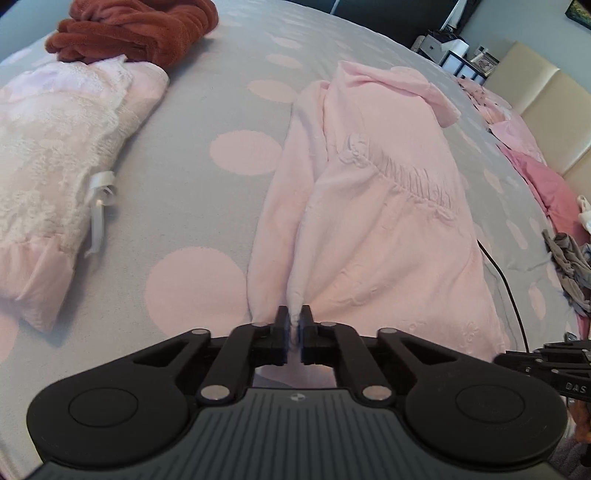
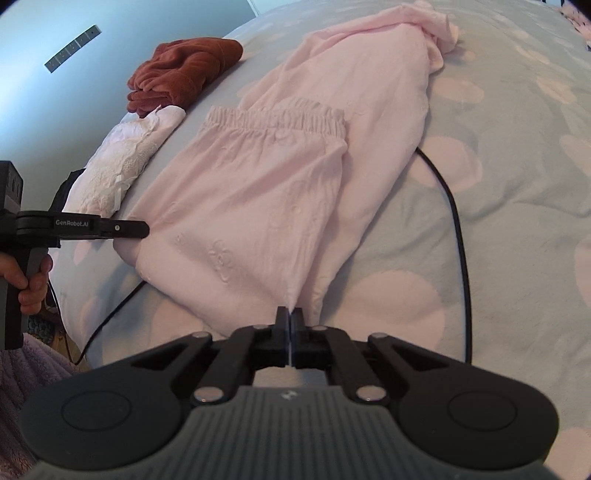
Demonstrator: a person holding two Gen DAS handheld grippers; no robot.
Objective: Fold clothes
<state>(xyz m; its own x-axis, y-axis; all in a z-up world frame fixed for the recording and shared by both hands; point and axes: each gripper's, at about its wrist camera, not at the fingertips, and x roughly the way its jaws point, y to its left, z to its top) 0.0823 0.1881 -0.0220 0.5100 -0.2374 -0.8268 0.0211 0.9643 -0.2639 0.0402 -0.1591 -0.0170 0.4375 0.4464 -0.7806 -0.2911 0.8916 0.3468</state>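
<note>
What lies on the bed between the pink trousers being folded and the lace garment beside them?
Nothing: in the left wrist view only bare spotted bedcover separates the pink trousers from the lace garment. The rust-red towel sits further back.

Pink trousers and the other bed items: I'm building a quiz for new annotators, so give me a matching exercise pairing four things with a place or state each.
Things:
1. pink trousers
2. rust-red garment
3. lace-trimmed pink garment
4. black cable

Places or states:
A. folded, lying between the rust-red item and the left hand-held gripper
B. pinched at the near edge by both hand-held grippers
C. bunched near the far edge of the bed
D. running along the spotted cover, right of the trousers in the right wrist view

Pairs: 1-B, 2-C, 3-A, 4-D
</note>
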